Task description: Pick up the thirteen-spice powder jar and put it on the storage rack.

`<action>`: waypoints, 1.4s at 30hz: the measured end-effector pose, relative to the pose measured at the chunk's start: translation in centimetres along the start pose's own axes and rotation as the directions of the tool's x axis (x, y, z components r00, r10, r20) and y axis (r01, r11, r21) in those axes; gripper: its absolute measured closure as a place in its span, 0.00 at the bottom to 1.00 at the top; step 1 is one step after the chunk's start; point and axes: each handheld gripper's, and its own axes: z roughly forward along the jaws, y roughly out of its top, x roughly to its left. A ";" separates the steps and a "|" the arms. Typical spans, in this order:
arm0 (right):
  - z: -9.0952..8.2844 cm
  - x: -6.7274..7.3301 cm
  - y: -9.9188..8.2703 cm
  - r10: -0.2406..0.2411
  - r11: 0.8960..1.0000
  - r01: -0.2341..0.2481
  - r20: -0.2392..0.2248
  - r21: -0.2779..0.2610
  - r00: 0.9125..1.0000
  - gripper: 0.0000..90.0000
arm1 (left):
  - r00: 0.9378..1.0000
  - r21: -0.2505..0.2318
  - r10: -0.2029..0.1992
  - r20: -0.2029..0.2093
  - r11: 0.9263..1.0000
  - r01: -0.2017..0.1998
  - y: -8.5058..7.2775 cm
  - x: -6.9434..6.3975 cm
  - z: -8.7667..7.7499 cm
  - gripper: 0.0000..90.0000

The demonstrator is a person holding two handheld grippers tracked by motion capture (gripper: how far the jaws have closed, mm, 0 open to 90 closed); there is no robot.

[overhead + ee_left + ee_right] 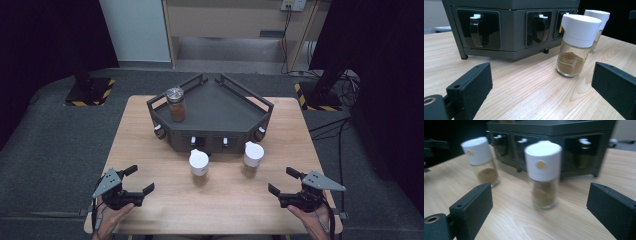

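Ahead of both my tongs, two white-capped spice jars stand upright on the worktop [150,150] just before the dark rack [212,112]. Left tongs [140,181] are nearer the left jar [199,164], right tongs [283,181] nearer the right jar [253,156]. Both tongs gape wide and empty, jaws pointing inward and forward.

I can read no words, numbers or brand names anywhere; the two white-capped spice jars [198,162] [253,154] and the dark rack [212,116] carry no legible labels.
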 end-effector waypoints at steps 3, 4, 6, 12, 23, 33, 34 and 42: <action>1.1 0.2 0.6 -0.007 1.000 0.007 -0.030 0.002 1.000 0.07 | 1.000 0.007 0.006 0.000 1.000 -0.006 0.1 -0.1 0.0 0.02; 1.4 0.3 0.8 -0.012 1.000 0.012 -0.037 0.003 0.999 0.07 | 1.000 0.007 0.006 0.000 1.000 -0.006 0.1 -0.1 0.0 0.02; 1.9 0.4 1.1 -0.020 1.000 0.021 -0.050 0.007 0.999 0.07 | 1.000 0.011 0.005 0.000 1.000 -0.005 0.1 -0.1 0.1 0.02; 4.4 1.1 2.8 -0.067 0.998 0.069 -0.103 0.013 0.992 0.08 | 1.000 0.017 0.003 -0.003 1.000 -0.003 0.2 -0.1 0.1 0.02; 9.0 2.8 5.7 -0.098 0.992 0.111 -0.184 0.060 0.978 0.09 | 1.000 0.019 0.009 0.003 1.000 -0.009 0.2 -0.1 0.1 0.02; 12.3 3.7 6.8 -0.115 0.987 0.137 -0.227 0.084 0.967 0.11 | 1.000 0.026 0.014 0.010 1.000 -0.014 0.3 -0.1 0.2 0.03; 12.6 3.7 6.8 -0.113 0.987 0.136 -0.232 0.086 0.966 0.11 | 1.000 0.026 0.014 0.011 1.000 -0.014 0.3 -0.1 0.2 0.03; 14.7 4.5 7.1 -0.113 0.985 0.142 -0.254 0.098 0.961 0.11 | 1.000 0.029 0.016 0.012 0.999 -0.016 0.4 -0.1 0.3 0.03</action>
